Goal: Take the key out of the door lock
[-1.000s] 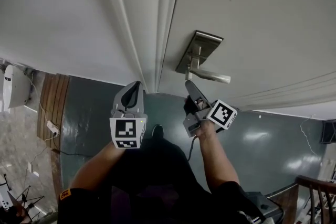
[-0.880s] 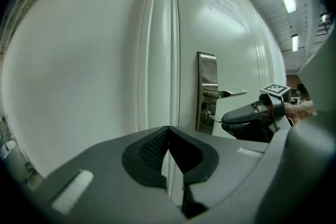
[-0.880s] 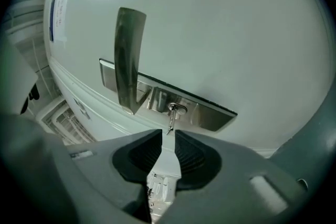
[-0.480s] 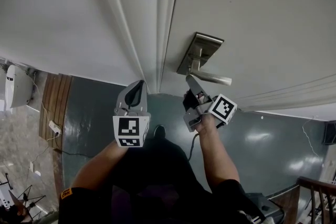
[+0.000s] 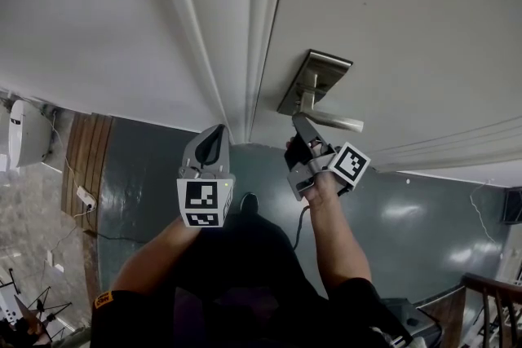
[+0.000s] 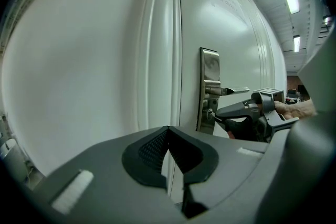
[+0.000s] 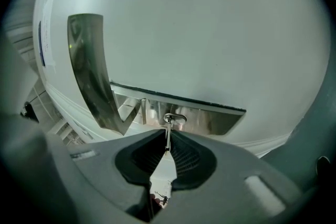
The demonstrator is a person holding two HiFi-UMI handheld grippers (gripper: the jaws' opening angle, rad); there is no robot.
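The door's steel lock plate (image 5: 313, 81) carries a lever handle (image 5: 335, 122). A thin metal key (image 7: 167, 135) sticks out of the keyhole cylinder (image 7: 175, 119) below the lever (image 7: 89, 71). My right gripper (image 5: 298, 123) is at the lock, shut, with its tips on the key's shaft (image 6: 212, 115). Away from the lock, my left gripper (image 5: 214, 134) hangs by the door frame, shut and holding nothing. In the left gripper view the plate (image 6: 209, 86) and the right gripper (image 6: 220, 115) show to the right.
The white door (image 5: 408, 20) and its moulded frame (image 5: 245, 37) fill the upper view, with a white wall (image 5: 90, 12) to the left. Below is dark green floor (image 5: 155, 175). A white device (image 5: 23, 134) and cables (image 5: 80, 198) lie at the left. A wooden chair (image 5: 489, 297) stands at the lower right.
The right gripper has edged slightly closer to the lock plate, staying on the key. The left gripper has barely moved.
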